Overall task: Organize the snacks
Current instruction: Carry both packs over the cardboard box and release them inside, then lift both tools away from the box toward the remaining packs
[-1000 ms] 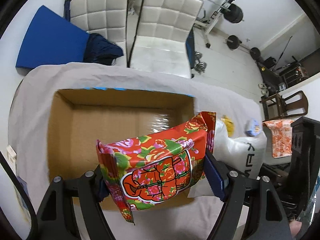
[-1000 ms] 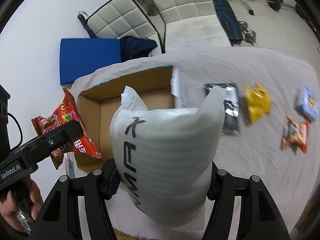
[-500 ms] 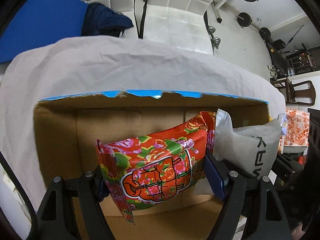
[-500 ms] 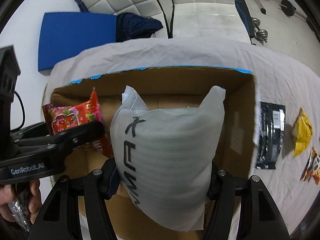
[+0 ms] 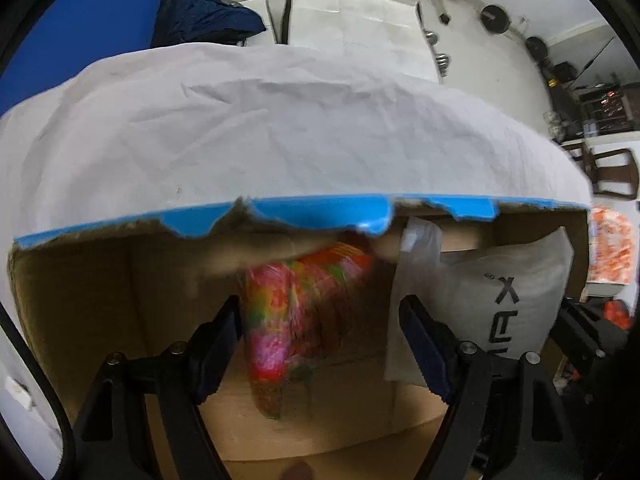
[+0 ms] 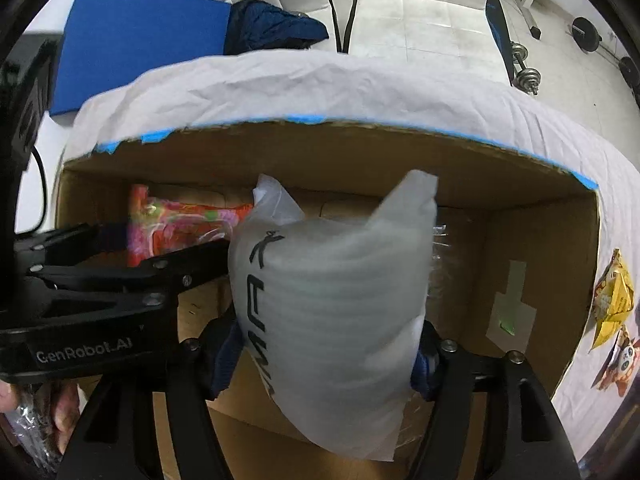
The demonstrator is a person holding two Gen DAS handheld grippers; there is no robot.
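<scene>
Both grippers are down inside the cardboard box (image 6: 520, 216) on the cloth-covered table (image 5: 280, 128).

Left gripper (image 5: 320, 332): jaws stand apart, and the red floral snack bag (image 5: 304, 312) sits blurred between them with a gap on the right side. It looks released or dropping, not clamped. In the right wrist view it lies toward the box's left wall.

Right gripper (image 6: 326, 354): jaws opening, with the white foam-wrapped pouch (image 6: 332, 300) still between them and the pads roughly at its sides. I can't tell if they still press. The pouch stands upright mid-box, just beside the floral bag.

To finish the step well:
- Open the right jaws fully before lifting, or the foam may snag on a pad and ride back up.
- Pull both grippers straight up; the torn blue-taped rim (image 5: 320, 208) is close overhead.
- Keep the two grippers clear of each other, since they're nearly touching.

Yellow snack packet (image 6: 612, 292) and another packet (image 6: 618, 364) remain on the cloth to the right of the box, likely next.
</scene>
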